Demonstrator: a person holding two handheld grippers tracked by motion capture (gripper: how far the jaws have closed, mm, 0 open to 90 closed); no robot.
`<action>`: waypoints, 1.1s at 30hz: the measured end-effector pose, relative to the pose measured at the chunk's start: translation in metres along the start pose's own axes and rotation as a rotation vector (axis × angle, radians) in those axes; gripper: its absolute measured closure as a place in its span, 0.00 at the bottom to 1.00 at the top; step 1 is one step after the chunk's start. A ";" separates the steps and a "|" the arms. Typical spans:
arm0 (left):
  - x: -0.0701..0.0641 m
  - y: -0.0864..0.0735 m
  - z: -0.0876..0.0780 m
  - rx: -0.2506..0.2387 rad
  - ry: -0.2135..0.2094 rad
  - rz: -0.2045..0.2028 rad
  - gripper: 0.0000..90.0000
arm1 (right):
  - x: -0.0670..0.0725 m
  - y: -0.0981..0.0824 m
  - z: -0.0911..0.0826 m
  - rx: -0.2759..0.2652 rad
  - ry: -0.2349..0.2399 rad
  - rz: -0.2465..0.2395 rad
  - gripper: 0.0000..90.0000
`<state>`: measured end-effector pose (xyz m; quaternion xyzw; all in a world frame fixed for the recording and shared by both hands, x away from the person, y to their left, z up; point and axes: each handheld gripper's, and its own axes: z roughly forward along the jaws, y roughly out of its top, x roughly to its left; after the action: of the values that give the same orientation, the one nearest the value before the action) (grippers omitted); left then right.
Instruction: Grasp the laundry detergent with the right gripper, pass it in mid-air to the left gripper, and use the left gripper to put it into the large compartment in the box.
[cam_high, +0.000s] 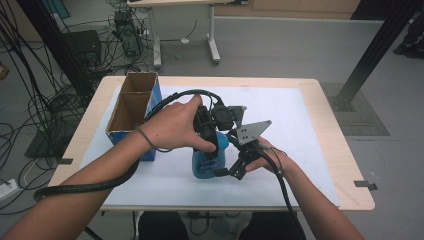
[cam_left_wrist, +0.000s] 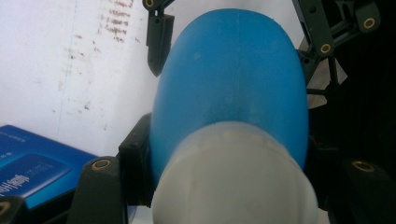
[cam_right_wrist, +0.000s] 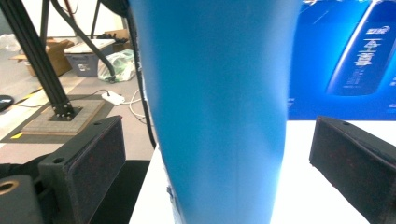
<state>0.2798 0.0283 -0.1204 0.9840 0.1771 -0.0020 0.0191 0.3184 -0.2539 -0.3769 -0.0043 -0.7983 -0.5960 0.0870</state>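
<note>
One blue box (cam_right_wrist: 345, 56), Chinese lettering

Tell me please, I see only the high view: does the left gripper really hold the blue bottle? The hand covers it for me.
Observer: Yes. In the left gripper view, the fingers of the left gripper press on both sides of the blue bottle, next to its white cap.
Operator: And the right gripper, is it closed on the bottle too?
Observer: No. In the right gripper view, the right gripper is open. The bottle stands between its fingers, with a gap on each side.
</note>
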 end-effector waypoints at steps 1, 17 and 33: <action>0.000 0.001 0.000 0.006 0.000 0.004 0.42 | 0.000 0.000 -0.001 0.002 0.000 -0.002 0.04; -0.003 0.000 -0.003 0.001 0.004 -0.007 0.42 | 0.010 -0.014 -0.047 0.022 -0.068 0.028 0.02; -0.004 -0.002 -0.005 -0.009 0.009 -0.012 0.42 | 0.034 -0.043 -0.120 0.037 -0.205 0.083 0.03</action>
<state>0.2753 0.0290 -0.1157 0.9829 0.1829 0.0030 0.0228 0.2961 -0.3840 -0.3796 -0.0967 -0.8129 -0.5735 0.0296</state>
